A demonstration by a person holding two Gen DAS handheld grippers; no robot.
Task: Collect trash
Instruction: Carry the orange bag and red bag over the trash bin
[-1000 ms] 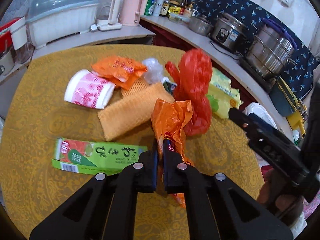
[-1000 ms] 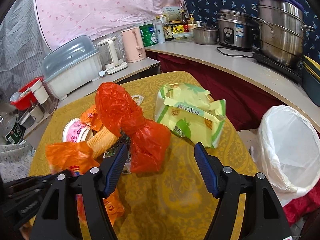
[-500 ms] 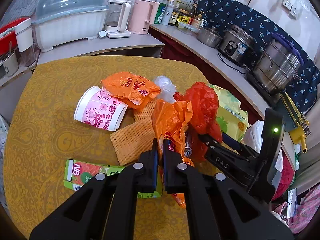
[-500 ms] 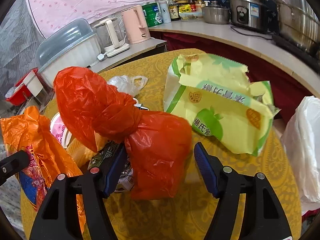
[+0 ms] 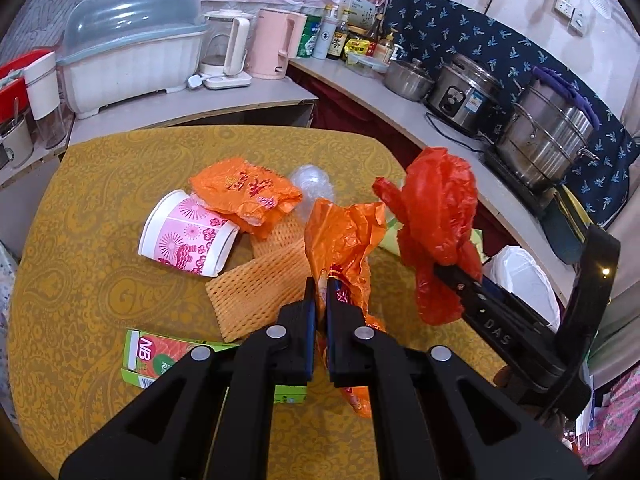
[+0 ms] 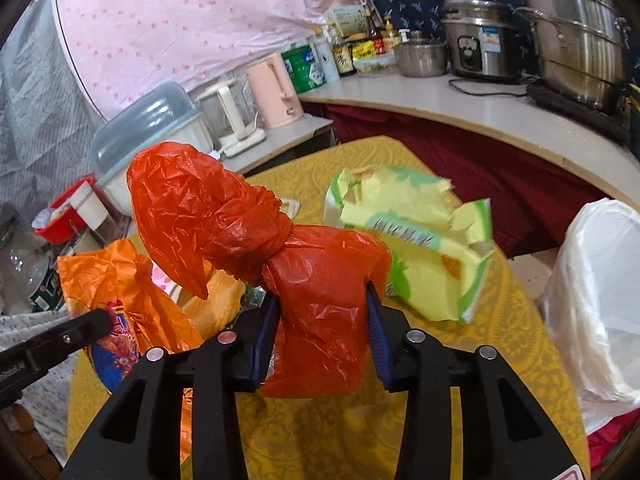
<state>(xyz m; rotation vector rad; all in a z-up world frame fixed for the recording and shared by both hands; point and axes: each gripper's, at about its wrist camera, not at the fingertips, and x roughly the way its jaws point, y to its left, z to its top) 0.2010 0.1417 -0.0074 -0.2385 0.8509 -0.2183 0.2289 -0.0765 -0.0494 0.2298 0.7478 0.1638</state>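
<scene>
The right tongs (image 6: pixel 322 322), spread a second ago, are now closing around the red bag (image 6: pixel 316 280) at frame center and lifting it off the table (image 6: pixel 516 320), while the left tongs (image 5: pixel 320 296) still pinch the orange bag (image 5: pixel 344 236), so both can go to the white bin bag (image 6: pixel 600 300) at right.

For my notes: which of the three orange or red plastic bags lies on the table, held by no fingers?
The printed orange bag beside the pink paper cup; both others hang in grippers.

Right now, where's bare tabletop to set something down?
Free: the table left of the pink cup, and the near edge below the green box. Crowded: centre, around the mesh sleeve and orange wrapper.
</scene>
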